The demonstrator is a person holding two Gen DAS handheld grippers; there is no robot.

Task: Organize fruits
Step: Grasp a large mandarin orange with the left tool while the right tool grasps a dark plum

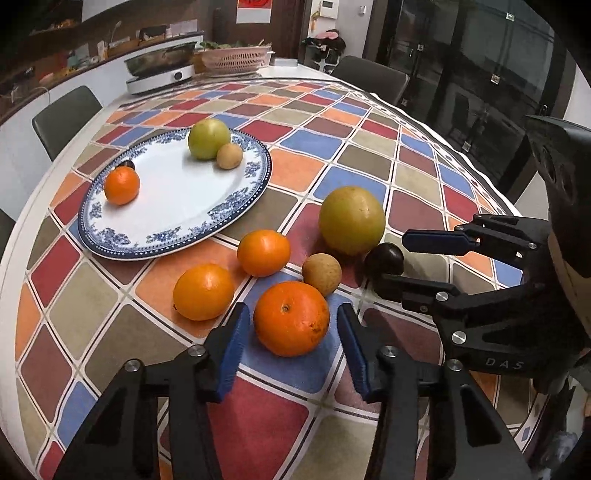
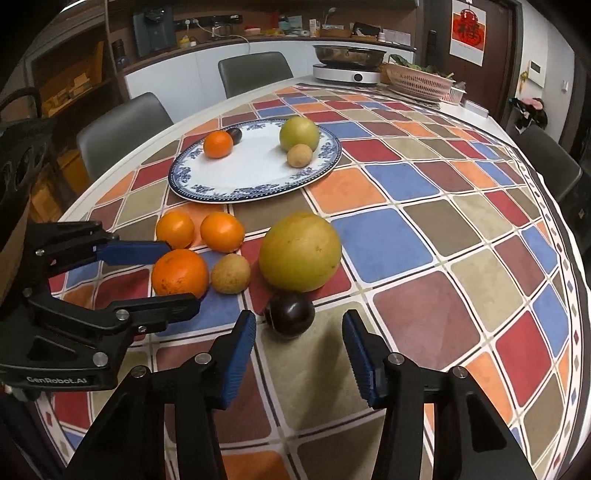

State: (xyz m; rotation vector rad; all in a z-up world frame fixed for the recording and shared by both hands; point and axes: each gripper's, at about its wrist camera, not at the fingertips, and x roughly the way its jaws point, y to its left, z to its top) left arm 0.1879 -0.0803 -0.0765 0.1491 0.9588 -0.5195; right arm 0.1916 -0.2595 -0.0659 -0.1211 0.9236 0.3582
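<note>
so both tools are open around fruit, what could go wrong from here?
1. The left tool straddles the big orange, which nearly touches the small tan fruit; closing could nudge that one into a roll.
2. The right tool lines up on the dark round fruit, which sits against the large yellow-green fruit; a fingertip could bump it.
3. The two tools work close together, so lifting both at once risks a clash.

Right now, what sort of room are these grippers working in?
Most likely a home dining area beside a kitchen. A round table under a colourful checked tablecloth has grey padded chairs around it, a steel pan sits on a white induction cooker, and a counter with small appliances runs behind.
</note>
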